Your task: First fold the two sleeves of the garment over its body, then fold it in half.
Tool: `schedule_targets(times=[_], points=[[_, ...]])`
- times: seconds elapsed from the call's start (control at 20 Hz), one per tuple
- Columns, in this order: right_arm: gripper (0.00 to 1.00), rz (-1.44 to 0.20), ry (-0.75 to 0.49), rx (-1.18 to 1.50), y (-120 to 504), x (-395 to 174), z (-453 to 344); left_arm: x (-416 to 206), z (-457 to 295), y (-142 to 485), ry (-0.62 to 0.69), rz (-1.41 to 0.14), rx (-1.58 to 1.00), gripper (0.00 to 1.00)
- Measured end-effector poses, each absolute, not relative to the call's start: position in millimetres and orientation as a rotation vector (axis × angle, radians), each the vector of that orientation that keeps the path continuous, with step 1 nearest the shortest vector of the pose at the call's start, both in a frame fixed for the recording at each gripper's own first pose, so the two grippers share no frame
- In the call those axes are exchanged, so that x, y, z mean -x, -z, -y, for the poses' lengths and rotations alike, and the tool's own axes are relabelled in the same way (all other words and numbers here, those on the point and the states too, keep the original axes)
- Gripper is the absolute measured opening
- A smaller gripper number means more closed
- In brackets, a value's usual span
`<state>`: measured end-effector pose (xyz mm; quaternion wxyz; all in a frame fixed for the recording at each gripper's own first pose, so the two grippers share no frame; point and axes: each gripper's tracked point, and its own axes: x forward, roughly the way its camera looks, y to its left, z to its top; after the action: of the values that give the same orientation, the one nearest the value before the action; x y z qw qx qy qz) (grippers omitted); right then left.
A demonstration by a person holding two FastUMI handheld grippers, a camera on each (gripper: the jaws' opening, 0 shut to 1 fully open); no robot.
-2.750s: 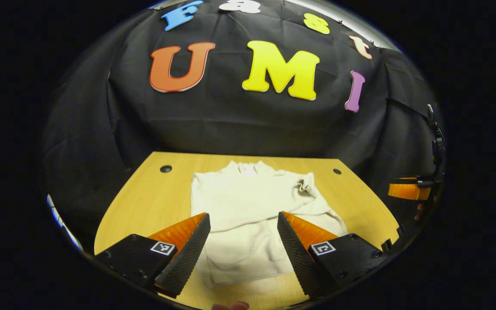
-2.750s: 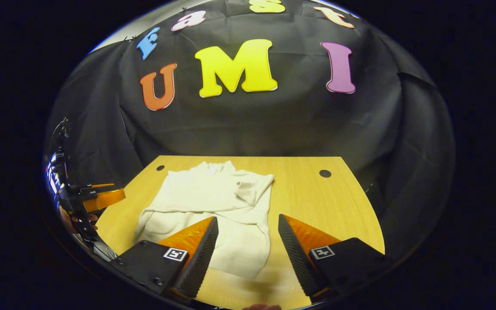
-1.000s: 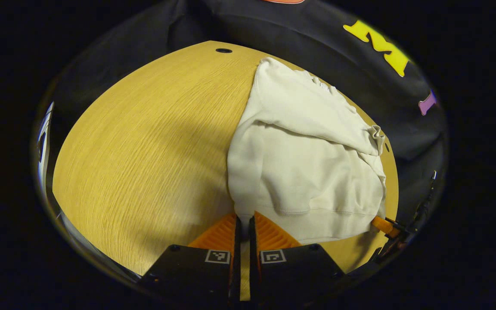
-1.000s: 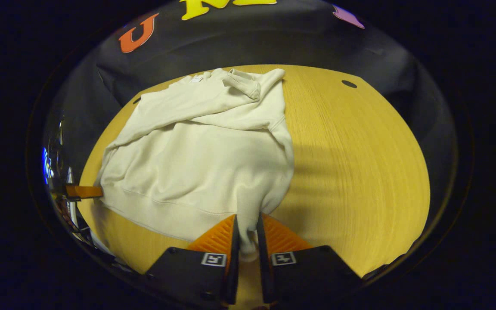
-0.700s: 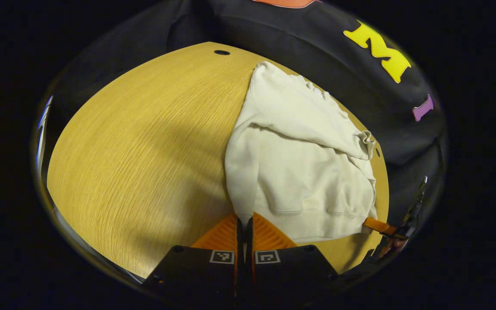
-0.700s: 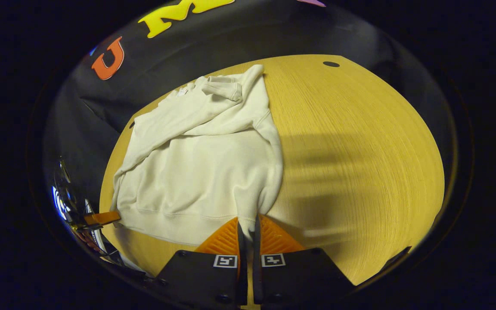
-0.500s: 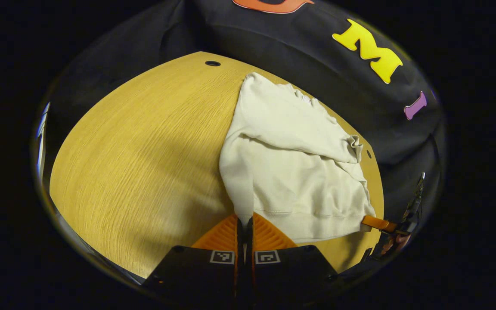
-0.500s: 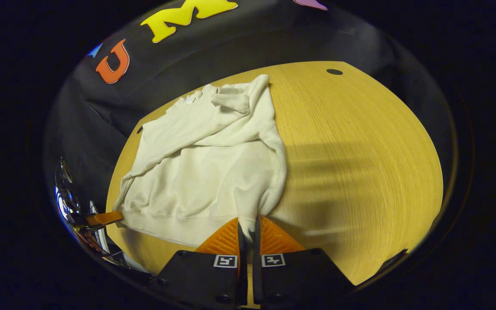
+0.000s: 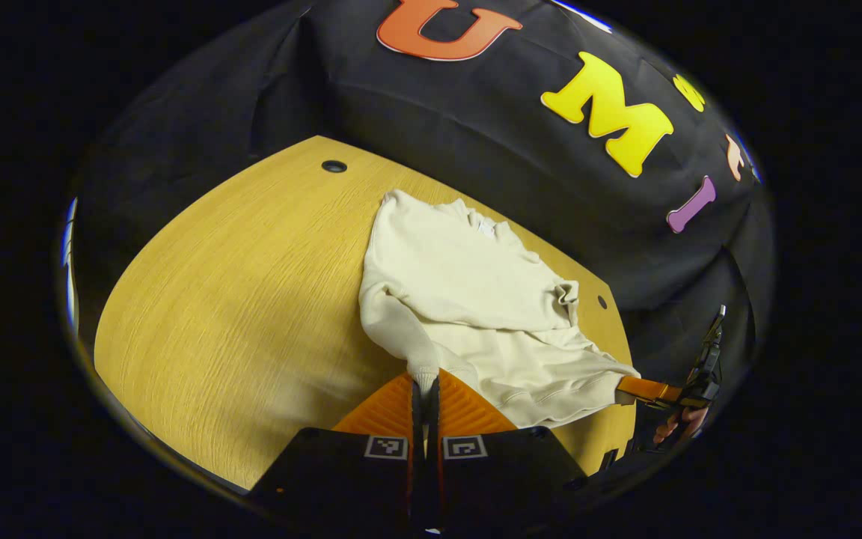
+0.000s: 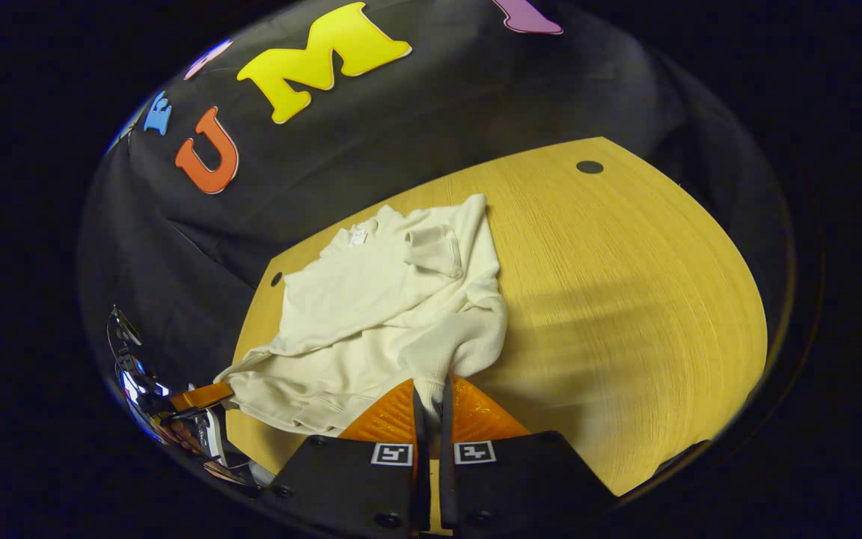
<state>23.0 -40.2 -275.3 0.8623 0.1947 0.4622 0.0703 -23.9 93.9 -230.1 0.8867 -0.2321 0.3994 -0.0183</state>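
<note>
Wood table point(image 9: 236, 284) w/ holes

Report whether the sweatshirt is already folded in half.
Not yet: sleeves lie across the sweatshirt, while the left gripper and right gripper pinch its hem corners, lifted off the table.

Left gripper point(image 9: 425, 389): jaws pinched together on the garment point(image 9: 468, 299) hem at one near corner, cloth rising from between the tips. Right gripper point(image 10: 431, 391): jaws likewise clamped on the hem at the other near corner. Each seen far off to the side in the other's view, cloth drawn taut between; fingers of a hand point(image 9: 676, 427) behind the far one.
</note>
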Motion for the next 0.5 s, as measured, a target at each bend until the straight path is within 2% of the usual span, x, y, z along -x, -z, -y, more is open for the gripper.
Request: schedule_targets(times=[0.2, 0.5], points=[[0.05, -0.894, -0.187, -0.419, 223.2, -62.9, 33.8, -14.9, -89.0, 186.0, 0.067, -0.739, 0.492, 0.03], [0.05, -0.833, -0.233, -0.466, 188.0, -161.5, 3.3, -96.1, -88.6, 151.8, 0.101, -0.648, 0.5, 0.03]])
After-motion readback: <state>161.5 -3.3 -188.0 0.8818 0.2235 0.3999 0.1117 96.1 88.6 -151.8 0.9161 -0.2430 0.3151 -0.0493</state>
